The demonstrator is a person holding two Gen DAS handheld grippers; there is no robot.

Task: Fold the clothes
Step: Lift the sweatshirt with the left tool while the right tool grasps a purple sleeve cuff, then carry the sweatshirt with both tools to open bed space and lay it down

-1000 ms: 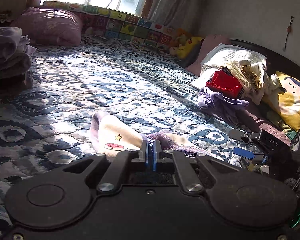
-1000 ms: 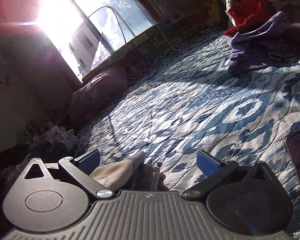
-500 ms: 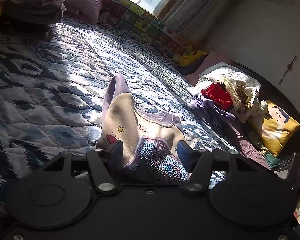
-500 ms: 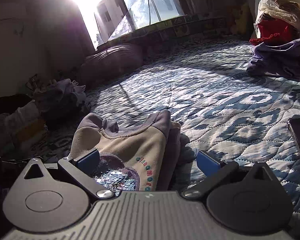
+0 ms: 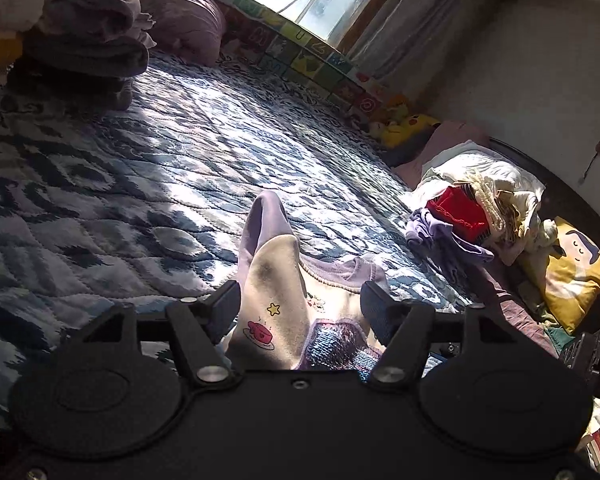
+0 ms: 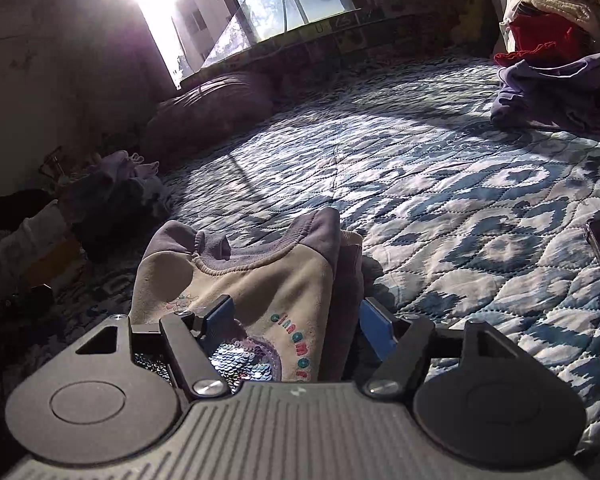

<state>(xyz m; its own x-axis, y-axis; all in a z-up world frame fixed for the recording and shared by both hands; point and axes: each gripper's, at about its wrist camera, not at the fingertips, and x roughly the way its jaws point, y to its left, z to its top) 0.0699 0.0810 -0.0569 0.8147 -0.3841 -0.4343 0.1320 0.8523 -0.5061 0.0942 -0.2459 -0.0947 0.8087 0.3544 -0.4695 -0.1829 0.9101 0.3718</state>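
Cream-purple sweatshirt (image 5: 284,292) lies on bed quilt (image 5: 148,168), sleeves tucked in, looks part-folded. L gripper (image 5: 300,308) fingers spread wide, astride it, gripping nothing. R gripper (image 6: 294,326) same, open over sequin patch. Prob. final fold left. Unfolded pile (image 5: 476,208) waits far R; folded stack (image 5: 80,48) far L.

Between the fingers of the left gripper (image 5: 299,308) lies a cream sweatshirt (image 5: 288,280) with lilac sleeves and neckband, a yellow star, a red cup print and a patch of iridescent blue-purple sequins. Seen between the blue pads of the right gripper (image 6: 296,320), it also bears multicoloured letters. Beneath it spreads a quilt (image 5: 140,168) patterned in navy, blue and white. Ahead to the right sits a clothes pile (image 5: 472,208) of red, purple and cream, beside a yellow pillow (image 5: 576,276).
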